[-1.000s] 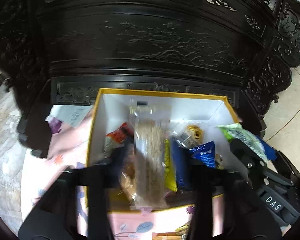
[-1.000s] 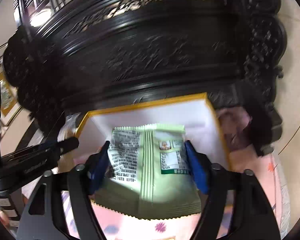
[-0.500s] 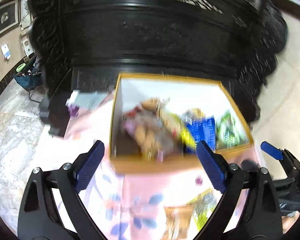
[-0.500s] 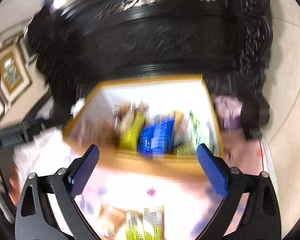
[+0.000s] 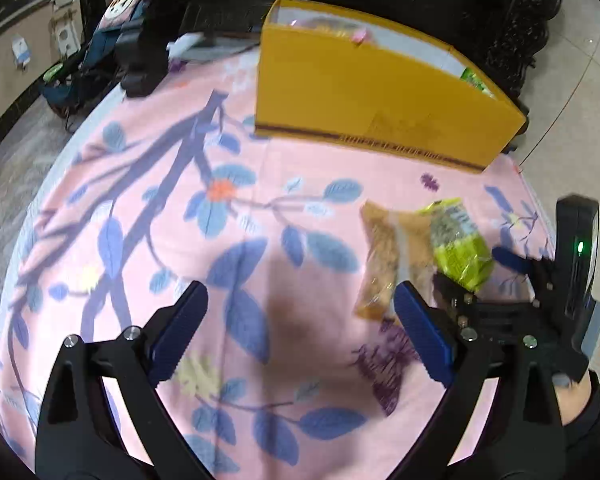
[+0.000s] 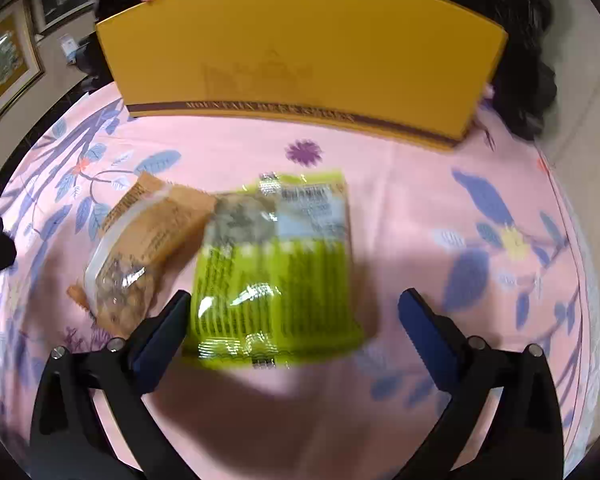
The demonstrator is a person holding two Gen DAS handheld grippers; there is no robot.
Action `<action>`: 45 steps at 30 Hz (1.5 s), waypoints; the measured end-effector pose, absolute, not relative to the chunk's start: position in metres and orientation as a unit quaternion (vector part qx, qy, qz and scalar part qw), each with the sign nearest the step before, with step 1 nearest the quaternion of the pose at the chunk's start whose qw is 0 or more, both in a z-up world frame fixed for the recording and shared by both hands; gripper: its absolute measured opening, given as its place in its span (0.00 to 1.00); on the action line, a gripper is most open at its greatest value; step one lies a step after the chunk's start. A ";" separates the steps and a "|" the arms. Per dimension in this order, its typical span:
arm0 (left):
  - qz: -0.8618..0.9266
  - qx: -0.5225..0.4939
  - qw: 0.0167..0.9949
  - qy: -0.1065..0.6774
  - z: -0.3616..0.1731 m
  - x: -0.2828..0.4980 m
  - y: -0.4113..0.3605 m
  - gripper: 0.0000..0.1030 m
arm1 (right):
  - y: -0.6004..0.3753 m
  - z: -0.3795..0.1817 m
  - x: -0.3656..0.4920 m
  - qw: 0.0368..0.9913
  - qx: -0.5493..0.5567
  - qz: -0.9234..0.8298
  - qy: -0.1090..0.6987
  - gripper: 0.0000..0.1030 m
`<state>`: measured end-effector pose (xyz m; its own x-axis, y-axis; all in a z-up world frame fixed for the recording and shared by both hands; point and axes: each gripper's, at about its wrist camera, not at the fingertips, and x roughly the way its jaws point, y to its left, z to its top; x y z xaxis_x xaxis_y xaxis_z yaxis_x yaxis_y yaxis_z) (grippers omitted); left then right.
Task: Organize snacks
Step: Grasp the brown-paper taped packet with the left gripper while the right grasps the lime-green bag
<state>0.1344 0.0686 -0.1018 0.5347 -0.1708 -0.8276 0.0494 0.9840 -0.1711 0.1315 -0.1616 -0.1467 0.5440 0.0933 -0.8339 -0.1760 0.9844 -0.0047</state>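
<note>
A yellow box [image 5: 372, 92] [image 6: 300, 56] with snack packs inside stands at the far side of the pink flowered cloth [image 5: 180, 240]. Two packs lie on the cloth in front of it: a lime green pack [image 6: 276, 268] [image 5: 458, 244] resting partly over an orange pack [image 6: 148, 236] [image 5: 392, 256]. My right gripper [image 6: 294, 316] is open, low over the green pack, which lies between its blue pads without touching them. My left gripper [image 5: 300, 320] is open over bare cloth, left of the two packs. The right gripper's body shows at the right edge of the left wrist view.
Dark carved wooden furniture [image 5: 512, 20] rises behind the box. A black object [image 5: 144, 60] and a white packet [image 5: 184, 42] sit at the cloth's far left. Framed pictures [image 6: 4, 60] hang on the wall to the left. Tiled floor [image 5: 580, 80] lies to the right.
A second ago both grippers held packs over the box; both let go into it, pulled back and sank toward the cloth. The box now shows from its front.
</note>
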 end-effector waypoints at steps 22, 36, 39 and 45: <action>-0.082 -0.013 0.868 0.490 -0.109 0.141 -0.001 0.93 | -0.224 -0.142 0.098 0.890 -0.011 0.039 0.455 0.69; -0.042 0.018 0.867 0.496 -0.146 0.169 -0.038 0.93 | -0.219 -0.150 0.100 0.882 -0.031 0.063 0.466 0.95; -0.038 0.016 0.873 0.487 -0.145 0.167 -0.038 0.85 | -0.219 -0.151 0.102 0.881 -0.032 0.056 0.468 0.98; -0.046 0.018 0.880 0.473 -0.139 0.160 -0.036 0.44 | -0.218 -0.150 0.101 0.885 -0.028 0.051 0.463 0.94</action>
